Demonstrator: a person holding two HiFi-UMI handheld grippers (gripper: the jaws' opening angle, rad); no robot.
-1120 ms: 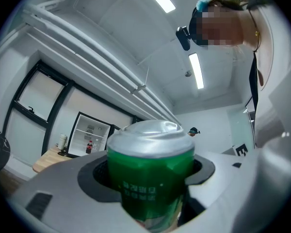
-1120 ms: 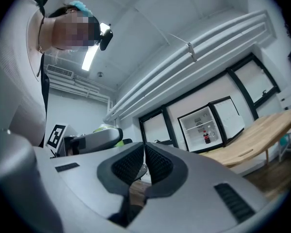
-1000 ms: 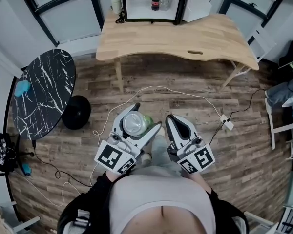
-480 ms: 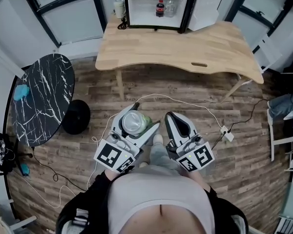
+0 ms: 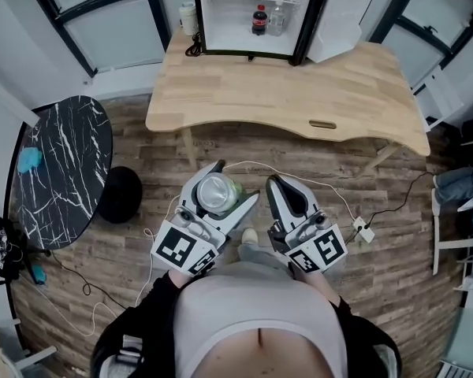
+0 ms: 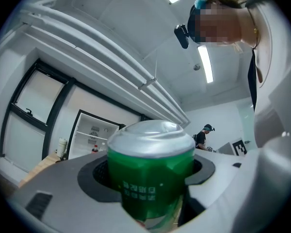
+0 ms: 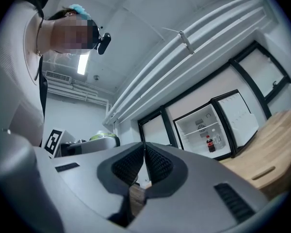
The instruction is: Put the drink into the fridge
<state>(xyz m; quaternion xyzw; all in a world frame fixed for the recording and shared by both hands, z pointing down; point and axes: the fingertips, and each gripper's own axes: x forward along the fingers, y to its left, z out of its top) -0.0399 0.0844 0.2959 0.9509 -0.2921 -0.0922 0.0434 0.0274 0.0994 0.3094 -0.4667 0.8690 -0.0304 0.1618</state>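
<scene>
From the head view, the left gripper [image 5: 235, 184] was clamped on a green drink can [image 5: 214, 193], held close before the person's body above the wooden floor [image 5: 394, 274]. The right gripper [image 5: 276, 183] hung just beside it with its jaws pressed together. A wooden bench [image 5: 299, 85] lay between the person and the fridge [image 5: 229, 22], which stood at the bench's far edge. The fridge door [image 5: 343, 18] was swung open to the right. Inside stood a cola bottle [image 5: 259, 19] and a clear bottle [image 5: 276, 20], with a pale jar [image 5: 188, 16] on the bench just left of the fridge. A round black marble table [image 5: 59, 172] and a dark stool [image 5: 120, 194] stood to the left. A white cable [image 5: 299, 168] ran over the floor to a power strip [image 5: 361, 231].

The left gripper view showed what the head view could not: both jaws cupped the can's green side below its silver end. Another person [image 6: 203, 135] stood far off, right of the can.

The right gripper view showed its ribbed pads [image 7: 157, 163] meeting with nothing held between them. The open fridge and the bench's edge lay beyond, to the right.
</scene>
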